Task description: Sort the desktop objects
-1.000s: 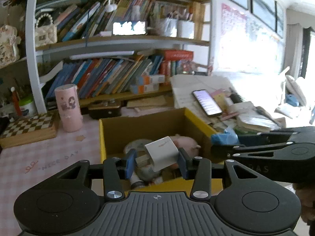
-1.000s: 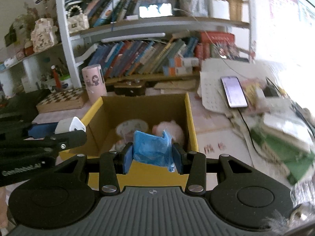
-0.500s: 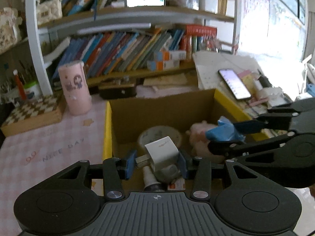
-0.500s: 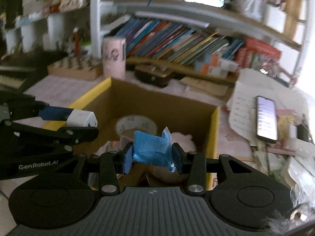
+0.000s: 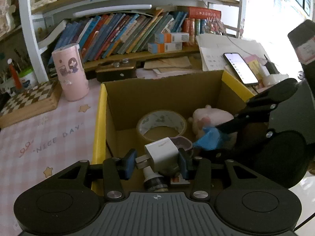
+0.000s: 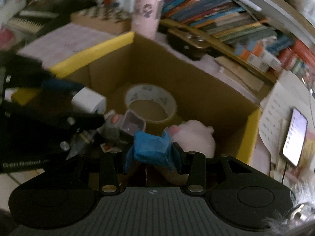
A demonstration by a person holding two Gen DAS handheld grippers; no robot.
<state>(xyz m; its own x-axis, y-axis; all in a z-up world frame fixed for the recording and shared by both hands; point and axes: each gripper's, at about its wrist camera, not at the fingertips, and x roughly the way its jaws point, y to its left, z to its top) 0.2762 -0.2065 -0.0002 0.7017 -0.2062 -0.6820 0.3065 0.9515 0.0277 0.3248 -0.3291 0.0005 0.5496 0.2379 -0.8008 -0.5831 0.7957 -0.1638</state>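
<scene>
My left gripper (image 5: 157, 162) is shut on a white charger plug (image 5: 162, 154) and holds it over the near part of the yellow-rimmed cardboard box (image 5: 100, 118). My right gripper (image 6: 152, 155) is shut on a crumpled blue packet (image 6: 151, 147) and holds it inside the same box (image 6: 94, 49), right of the left gripper. In the box lie a roll of tape (image 5: 161, 123), a pink plush pig (image 5: 212, 118), a small purple container (image 5: 184, 142) and a small bottle (image 5: 152, 179). The charger also shows in the right wrist view (image 6: 88, 100).
A pink cylinder (image 5: 69, 72) and a wooden chessboard (image 5: 29, 100) stand left of the box on the pink checked mat (image 5: 49, 137). A lit phone (image 5: 240, 67) and stacked papers lie to the right. Bookshelves (image 5: 137, 31) rise behind.
Both grippers have moved forward and down over the box with their objects still held. The right gripper has tilted and dropped deeper in, close to the plush pig.
</scene>
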